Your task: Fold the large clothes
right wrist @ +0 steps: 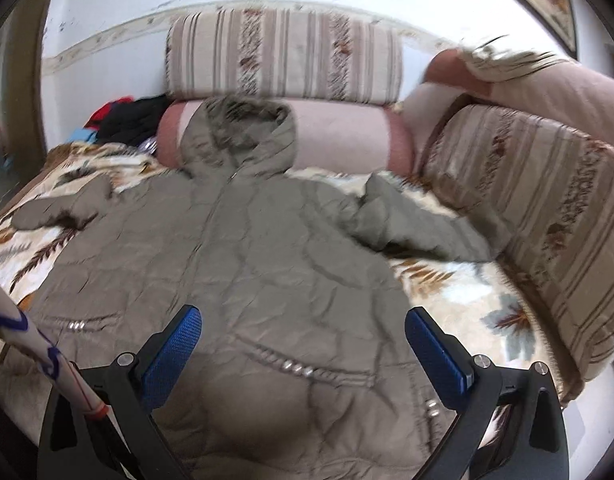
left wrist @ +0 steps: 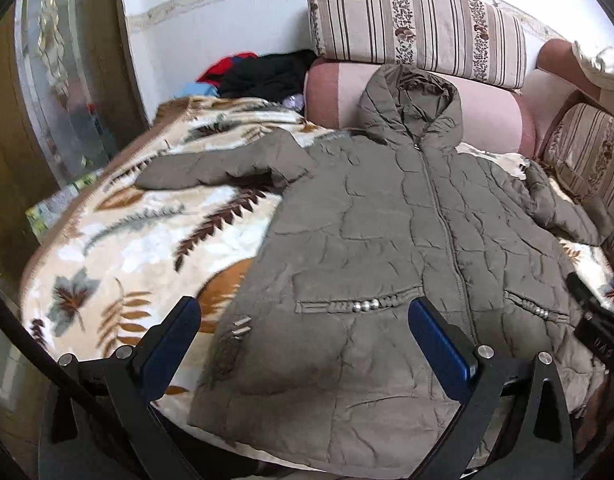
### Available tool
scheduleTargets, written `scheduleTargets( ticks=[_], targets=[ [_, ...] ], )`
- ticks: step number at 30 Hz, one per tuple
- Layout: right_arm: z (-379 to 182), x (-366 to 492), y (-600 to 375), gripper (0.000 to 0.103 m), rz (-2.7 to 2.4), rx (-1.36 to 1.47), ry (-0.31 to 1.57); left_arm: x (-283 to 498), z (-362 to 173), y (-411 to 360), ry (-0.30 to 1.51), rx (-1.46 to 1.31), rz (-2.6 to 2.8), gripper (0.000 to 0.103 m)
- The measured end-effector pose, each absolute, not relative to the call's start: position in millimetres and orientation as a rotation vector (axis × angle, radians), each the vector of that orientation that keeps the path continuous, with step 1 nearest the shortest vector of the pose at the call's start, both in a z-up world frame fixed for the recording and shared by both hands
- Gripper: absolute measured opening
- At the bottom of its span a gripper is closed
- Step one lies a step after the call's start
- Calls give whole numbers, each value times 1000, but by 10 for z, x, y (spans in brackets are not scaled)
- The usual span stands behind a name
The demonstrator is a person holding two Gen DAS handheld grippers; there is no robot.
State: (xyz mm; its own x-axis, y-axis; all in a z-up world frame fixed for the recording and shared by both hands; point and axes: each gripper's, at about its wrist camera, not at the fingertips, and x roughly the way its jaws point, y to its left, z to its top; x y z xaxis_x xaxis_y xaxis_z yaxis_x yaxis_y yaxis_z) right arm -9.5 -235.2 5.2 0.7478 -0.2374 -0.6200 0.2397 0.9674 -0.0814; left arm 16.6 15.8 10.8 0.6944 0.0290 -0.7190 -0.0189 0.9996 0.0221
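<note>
the jacket (left wrist: 407, 240) lay front-up and zipped on the leaf-print blanket (left wrist: 127, 240), spread flat, probably so sleeves and sides could be folded in over the body. its long axis ran from the hem, nearest both cameras, away to the hood (left wrist: 411, 100), which pointed at and rested partly up on the pink bolster (left wrist: 491, 120) behind the jacket. one sleeve (left wrist: 215, 168) stretched straight out sideways from the jacket's shoulder over the blanket; the other sleeve (right wrist: 411, 220) lay bunched and angled on the opposite side of the jacket, toward the striped cushion (right wrist: 527, 220). the left gripper (left wrist: 305, 340) hung over the hem end of the jacket near a pocket, jaws wide apart, holding nothing. the right gripper (right wrist: 303, 340) sat over the hem on the jacket's other half, also spread wide and empty. both looked staged above the hem, apart from the fabric; actual contact couldn't be confirmed. right wrist view was motion-blurred. a dark clothes pile (left wrist: 267, 74) sat beyond the jacket's outstretched sleeve, clear of the fold area.
</note>
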Motion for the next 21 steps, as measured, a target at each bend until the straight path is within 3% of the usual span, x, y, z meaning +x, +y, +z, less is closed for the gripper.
scheduleTargets(
  ticks=[21],
  targets=[
    [-241,17,-2259,103,-202,59,833,181,-145,118,914,27,32,103]
  ],
)
